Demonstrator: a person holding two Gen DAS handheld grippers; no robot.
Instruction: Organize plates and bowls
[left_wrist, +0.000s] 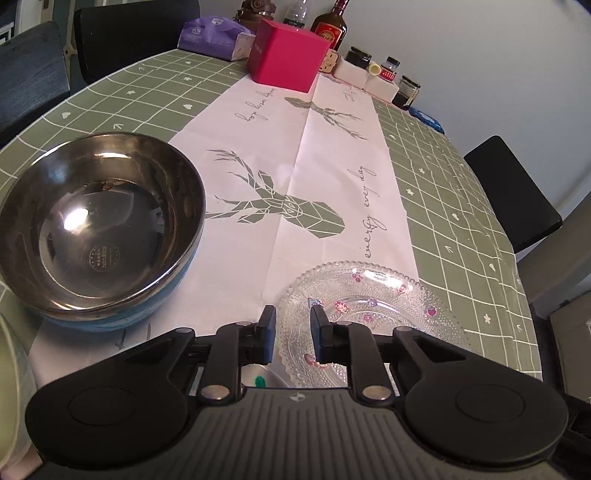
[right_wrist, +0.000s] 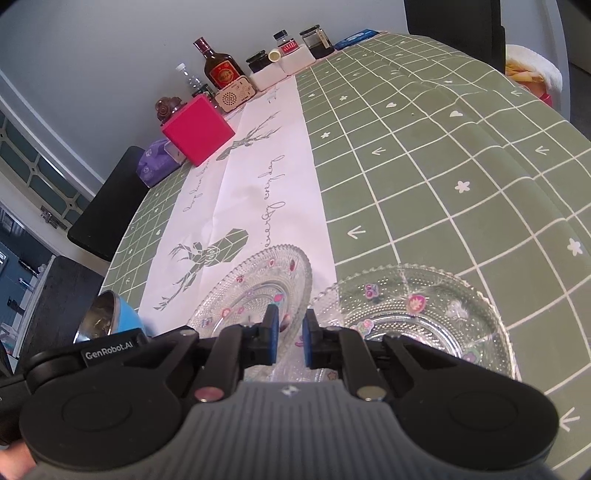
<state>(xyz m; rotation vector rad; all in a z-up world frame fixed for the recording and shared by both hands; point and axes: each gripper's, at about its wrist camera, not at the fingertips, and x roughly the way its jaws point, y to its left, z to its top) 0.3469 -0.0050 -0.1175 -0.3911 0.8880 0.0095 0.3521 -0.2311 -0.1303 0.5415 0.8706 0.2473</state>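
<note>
Left view: left gripper (left_wrist: 293, 332) sits low centre, jaws narrowed to a small gap. The left edge of the left glass plate (left_wrist: 369, 314) lies in that gap, with one pad outside the rim and one over the plate. The glass is clear, so I cannot tell whether the pads actually press on it. The plate's near edge is hidden under the gripper body. Steel bowl (left_wrist: 99, 229) is at left, upright on the bench (left_wrist: 443, 184), well apart from the plate; its blue outer wall barely shows and the stamp in its bottom is unreadable.

Right view: right gripper (right_wrist: 290, 332) is low centre, jaws also nearly together. Between them is glass where the left plate's rim meets the right glass plate (right_wrist: 424, 314) — which rim it is, and whether it is pinched, I cannot tell. The two plates look touching or overlapped there, with the near part hidden behind the gripper. The right plate's lower edge is cut off by the gripper body. Only a sliver of the bowl shows at lower left.

Both plates lie at the near end of the white runner (right_wrist: 258, 177); the right one is mostly on green cloth. A pink box (right_wrist: 197, 129) sits at the far end, with bottles and jars behind it — labels too small to read.
</note>
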